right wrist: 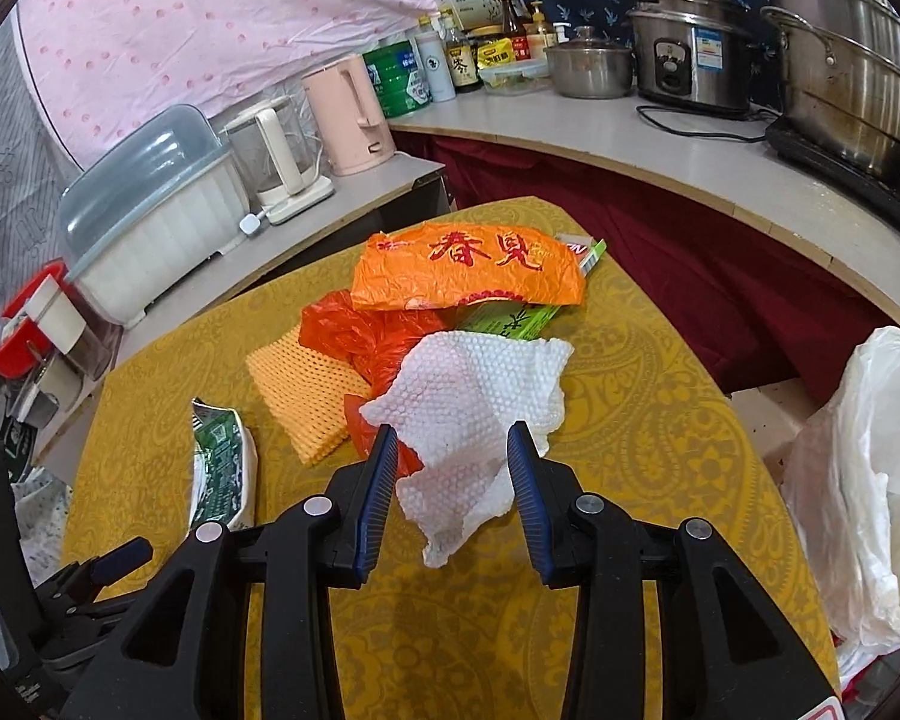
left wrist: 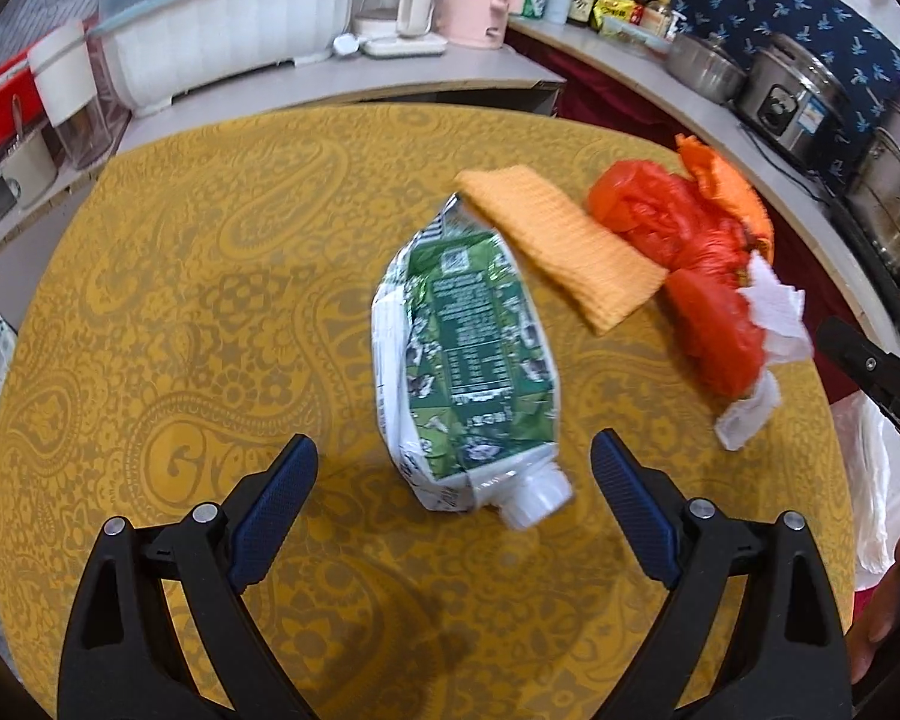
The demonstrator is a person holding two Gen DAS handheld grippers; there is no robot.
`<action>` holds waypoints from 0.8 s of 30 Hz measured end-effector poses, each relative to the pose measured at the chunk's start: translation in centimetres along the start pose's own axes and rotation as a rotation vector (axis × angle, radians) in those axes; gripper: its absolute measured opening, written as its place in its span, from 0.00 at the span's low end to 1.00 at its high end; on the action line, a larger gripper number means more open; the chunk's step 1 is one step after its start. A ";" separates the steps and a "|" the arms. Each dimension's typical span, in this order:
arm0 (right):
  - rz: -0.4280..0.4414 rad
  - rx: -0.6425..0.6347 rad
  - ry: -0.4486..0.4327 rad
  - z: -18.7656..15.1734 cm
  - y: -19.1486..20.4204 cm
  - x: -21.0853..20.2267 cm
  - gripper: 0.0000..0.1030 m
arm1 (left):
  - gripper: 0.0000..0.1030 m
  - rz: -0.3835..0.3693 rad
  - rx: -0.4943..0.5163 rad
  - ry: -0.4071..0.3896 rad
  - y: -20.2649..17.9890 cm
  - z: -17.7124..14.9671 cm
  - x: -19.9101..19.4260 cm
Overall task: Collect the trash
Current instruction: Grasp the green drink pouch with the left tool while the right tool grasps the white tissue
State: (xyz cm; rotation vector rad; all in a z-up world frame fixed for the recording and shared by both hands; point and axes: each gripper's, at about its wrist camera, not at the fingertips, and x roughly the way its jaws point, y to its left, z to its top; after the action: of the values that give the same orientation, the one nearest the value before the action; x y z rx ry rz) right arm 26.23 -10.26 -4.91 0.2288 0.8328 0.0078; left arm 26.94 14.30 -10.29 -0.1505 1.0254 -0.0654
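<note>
A crushed green and white milk carton (left wrist: 468,372) with a white cap lies on the yellow table, between the open fingers of my left gripper (left wrist: 455,456); it also shows in the right wrist view (right wrist: 219,468). My right gripper (right wrist: 453,450) is open around a crumpled white paper towel (right wrist: 474,414), which also shows in the left wrist view (left wrist: 768,324). Beside it lie an orange mesh cloth (right wrist: 300,396), a red plastic bag (right wrist: 360,336), an orange printed bag (right wrist: 468,270) and a green wrapper (right wrist: 510,318).
A white plastic bag (right wrist: 870,480) hangs open at the table's right edge. Counters behind hold a dish rack (right wrist: 150,216), kettles (right wrist: 354,114), bottles, pots and a rice cooker (right wrist: 690,60). The yellow tablecloth (left wrist: 180,300) is bare at the left.
</note>
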 end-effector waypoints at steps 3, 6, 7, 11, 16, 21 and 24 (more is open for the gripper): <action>-0.002 -0.004 0.014 0.1 0.2 1.2 0.36 | 0.86 -0.002 -0.012 0.026 0.3 0.0 1.1; -0.005 -0.005 0.022 0.1 0.2 2.2 0.36 | 0.85 -0.011 -0.020 0.036 0.6 0.2 1.9; -0.005 -0.006 0.027 0.1 0.2 2.5 0.36 | 0.85 -0.017 -0.023 0.041 0.6 0.2 2.1; -0.007 0.001 0.037 -0.1 -0.1 3.2 0.25 | 0.78 -0.030 -0.028 0.044 0.6 0.4 2.5; -0.007 0.012 0.035 -0.3 -0.6 2.8 0.09 | 0.64 -0.047 -0.002 0.042 -0.1 0.5 2.2; -0.006 0.033 -0.003 -0.1 -1.5 0.7 0.06 | 0.64 -0.055 -0.008 0.026 -0.1 0.2 1.2; -0.006 0.052 -0.037 0.1 -2.1 -1.2 0.06 | 0.64 -0.068 -0.006 0.005 -0.3 0.1 -0.1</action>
State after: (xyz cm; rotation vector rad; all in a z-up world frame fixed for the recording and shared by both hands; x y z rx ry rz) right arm 25.33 -12.49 -4.41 0.2749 0.7977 -0.0234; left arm 27.00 14.05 -10.06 -0.1902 1.0254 -0.1244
